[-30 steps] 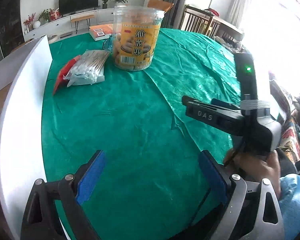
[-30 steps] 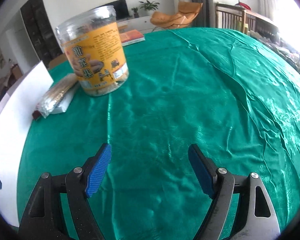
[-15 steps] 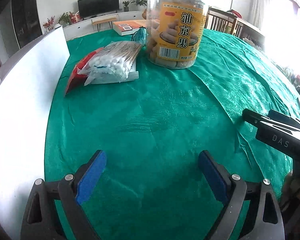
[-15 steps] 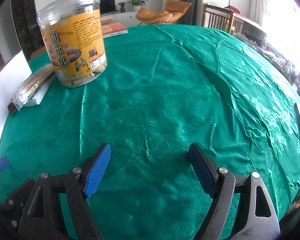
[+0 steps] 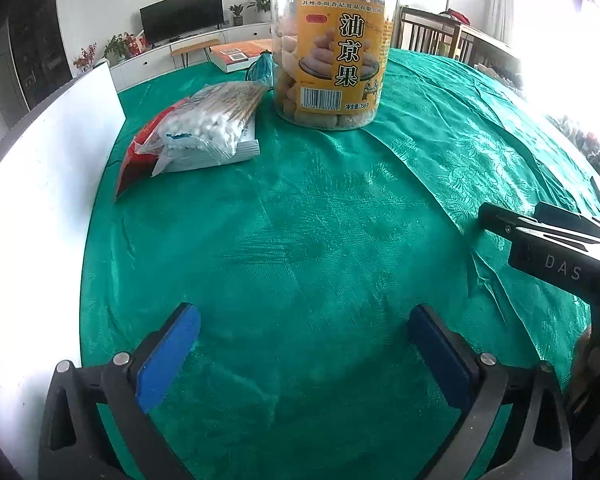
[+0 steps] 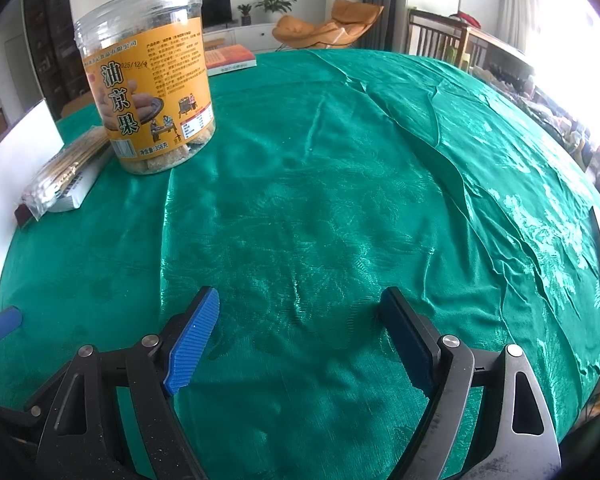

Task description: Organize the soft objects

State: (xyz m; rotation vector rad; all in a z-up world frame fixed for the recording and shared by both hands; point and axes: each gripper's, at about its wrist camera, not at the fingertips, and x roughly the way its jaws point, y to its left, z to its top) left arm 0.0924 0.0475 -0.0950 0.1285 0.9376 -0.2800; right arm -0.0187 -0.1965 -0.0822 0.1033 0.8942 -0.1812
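A clear bag of cotton swabs (image 5: 208, 128) lies on a white pack, with a red packet (image 5: 134, 160) under both, at the left of the green tablecloth (image 5: 320, 220). My left gripper (image 5: 304, 320) hovers over bare cloth well short of them; its jaws are opening and nothing is between them. My right gripper (image 6: 300, 300) stands open over bare cloth, also empty. In the right wrist view the swab bag (image 6: 64, 168) lies far left. The right gripper's black body (image 5: 560, 248) shows at the right edge of the left wrist view.
A tall clear snack jar (image 5: 332, 48) with an orange label stands beyond the swabs, also seen as the jar (image 6: 148, 92). A small teal bag (image 5: 260, 72) and a book (image 5: 240, 54) lie behind it. A white board (image 5: 40, 200) runs along the left edge.
Both grippers came forward and lower towards the jar, which now looks larger. In the left wrist view the right gripper's body slid from mid-right to the right edge.
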